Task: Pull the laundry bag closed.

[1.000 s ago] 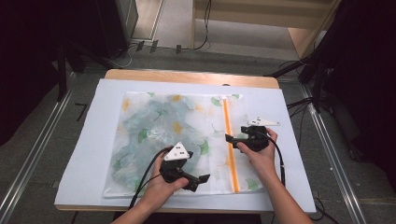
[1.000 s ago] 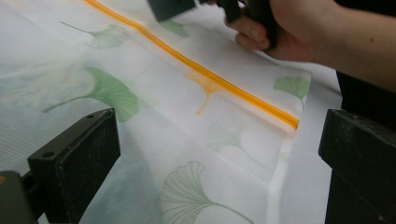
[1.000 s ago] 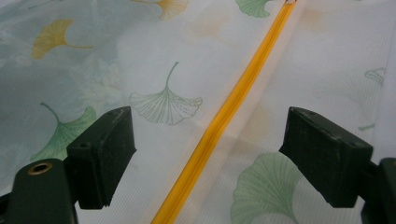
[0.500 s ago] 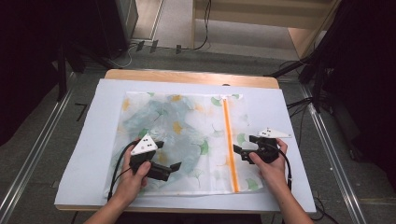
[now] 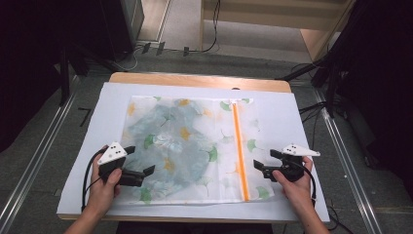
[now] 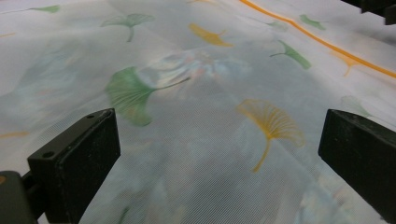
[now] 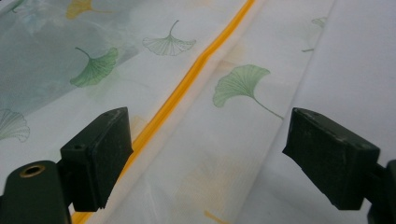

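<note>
A white mesh bag (image 5: pixel 195 146) printed with green and orange ginkgo leaves lies flat on the white-covered table (image 5: pixel 92 136). An orange zipper (image 5: pixel 238 146) runs along its right side, also seen as the zipper (image 7: pixel 187 79). A bluish garment (image 5: pixel 170 141) shows through the mesh. My left gripper (image 5: pixel 139 163) is open at the bag's near left corner, its jaws wide over the mesh (image 6: pixel 210 140). My right gripper (image 5: pixel 263 163) is open at the bag's right edge, jaws straddling the bag's edge beside the zipper (image 7: pixel 205 154).
The table's wooden far edge (image 5: pixel 195 80) shows beyond the white cover. Metal rails (image 5: pixel 34 161) run along the floor on both sides. Cables (image 5: pixel 209 44) lie on the floor behind the table, and a wooden cabinet (image 5: pixel 316 29) stands at the back right.
The left gripper has moved left from the bag's near middle to its near left corner. The right gripper has drawn back toward the person, to the bag's near right edge.
</note>
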Available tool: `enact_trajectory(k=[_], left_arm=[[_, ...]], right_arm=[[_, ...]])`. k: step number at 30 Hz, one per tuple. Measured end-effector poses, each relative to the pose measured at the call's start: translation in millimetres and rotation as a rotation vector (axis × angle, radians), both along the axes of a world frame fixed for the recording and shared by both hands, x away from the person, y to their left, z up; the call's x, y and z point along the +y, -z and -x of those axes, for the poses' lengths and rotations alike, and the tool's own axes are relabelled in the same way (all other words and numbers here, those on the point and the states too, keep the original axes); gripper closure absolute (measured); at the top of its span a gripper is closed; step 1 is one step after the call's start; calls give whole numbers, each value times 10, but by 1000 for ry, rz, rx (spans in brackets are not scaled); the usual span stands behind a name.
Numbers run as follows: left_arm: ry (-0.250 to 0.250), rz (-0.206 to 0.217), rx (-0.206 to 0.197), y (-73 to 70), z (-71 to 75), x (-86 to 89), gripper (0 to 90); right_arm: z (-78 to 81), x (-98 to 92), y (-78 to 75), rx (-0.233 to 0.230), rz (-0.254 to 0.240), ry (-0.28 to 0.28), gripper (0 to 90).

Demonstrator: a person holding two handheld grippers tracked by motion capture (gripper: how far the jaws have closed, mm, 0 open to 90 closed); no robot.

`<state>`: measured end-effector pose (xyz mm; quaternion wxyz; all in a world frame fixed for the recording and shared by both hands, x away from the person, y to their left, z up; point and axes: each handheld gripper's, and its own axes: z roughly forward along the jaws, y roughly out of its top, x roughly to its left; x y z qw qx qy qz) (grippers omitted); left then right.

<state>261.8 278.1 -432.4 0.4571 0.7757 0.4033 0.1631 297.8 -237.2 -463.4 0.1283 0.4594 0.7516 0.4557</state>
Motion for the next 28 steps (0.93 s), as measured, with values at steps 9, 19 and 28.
enact_trajectory(k=[9,19,28], left_arm=[[-29,-18,1,37,132,264,0],[-74,-4,41,76,253,540,0],[-121,8,61,89,193,613,0]], right_arm=[[193,-252,14,-8,12,39,146],[448,-533,75,8,-12,80,146],[428,-497,54,1,-3,76,146]])
